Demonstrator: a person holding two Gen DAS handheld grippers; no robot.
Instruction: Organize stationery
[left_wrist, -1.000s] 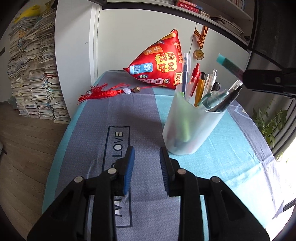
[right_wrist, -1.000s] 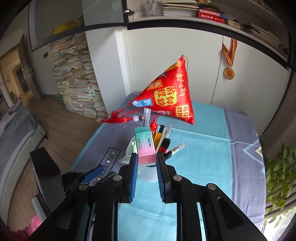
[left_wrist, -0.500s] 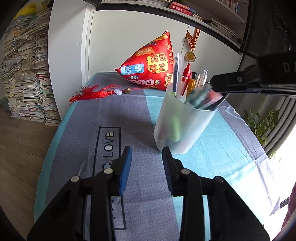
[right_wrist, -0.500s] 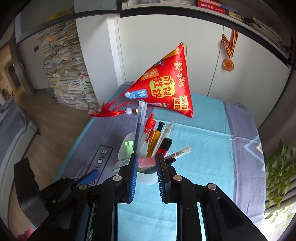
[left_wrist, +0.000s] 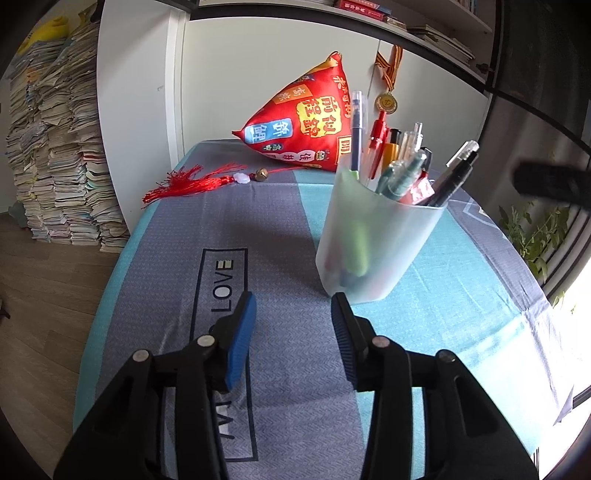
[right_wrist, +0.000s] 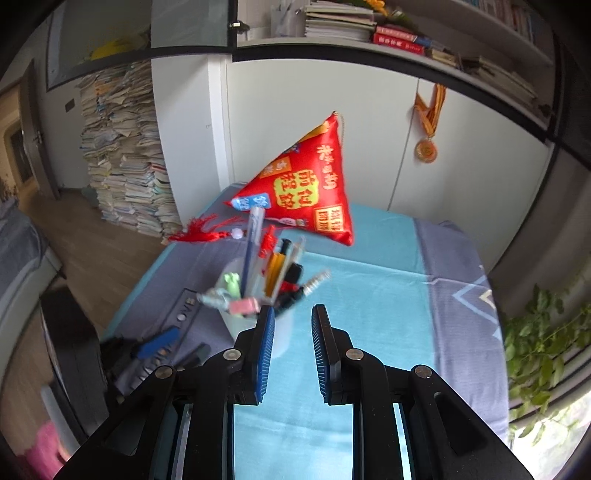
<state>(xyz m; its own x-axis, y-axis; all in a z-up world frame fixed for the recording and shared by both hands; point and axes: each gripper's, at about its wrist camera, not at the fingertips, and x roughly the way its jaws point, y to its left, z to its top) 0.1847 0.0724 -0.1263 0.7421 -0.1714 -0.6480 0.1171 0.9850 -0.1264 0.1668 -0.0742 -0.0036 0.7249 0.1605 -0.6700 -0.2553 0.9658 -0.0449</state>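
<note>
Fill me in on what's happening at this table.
A person is tidying stationery with a claw in each hand. The frosted translucent plastic pen cup stands on the blue and grey tablecloth, full of pens, with a pink eraser lying among them at the rim. The right claw hangs just beside the cup, open and empty. The left claw sits in front of the cup; its jaws have just been opening, with nothing between them.

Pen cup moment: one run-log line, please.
pen cup: upright, eraser inside | right gripper: empty, apart | left gripper: empty, jaws just been opening
</note>
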